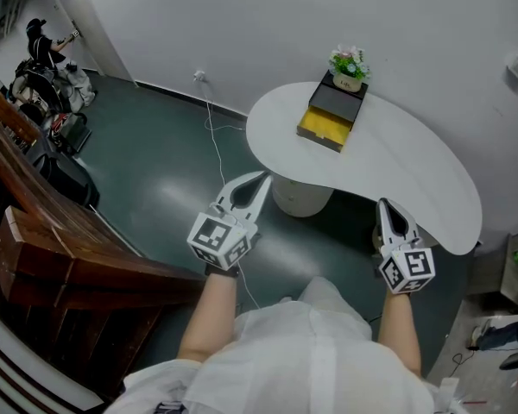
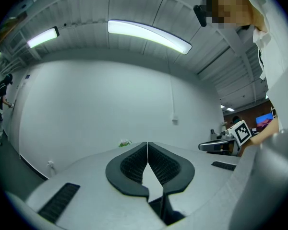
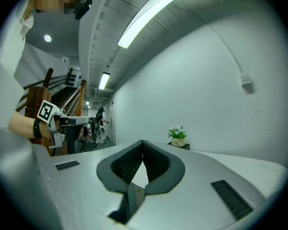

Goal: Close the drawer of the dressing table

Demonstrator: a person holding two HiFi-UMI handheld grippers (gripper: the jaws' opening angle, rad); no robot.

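A small black drawer box [image 1: 338, 102] stands on the white curved dressing table [image 1: 414, 171], and its yellow drawer [image 1: 323, 126] is pulled out toward me. A potted plant [image 1: 349, 64] sits on top of the box. My left gripper [image 1: 263, 178] hangs shut and empty over the floor, short of the table's near left edge. My right gripper [image 1: 382, 203] is shut and empty by the table's near edge. The left gripper view has shut jaws [image 2: 147, 144] and the plant [image 2: 125, 142] far off. In the right gripper view the jaws [image 3: 142, 142] are shut, with the plant [image 3: 177, 134] beyond.
The table rests on a white pedestal [image 1: 300, 195]. A white cable [image 1: 216, 136] runs from a wall socket across the dark floor. A wooden stair rail [image 1: 60, 257] fills the left side. A person [image 1: 41, 41] stands far back left. Equipment [image 1: 501, 330] sits at the lower right.
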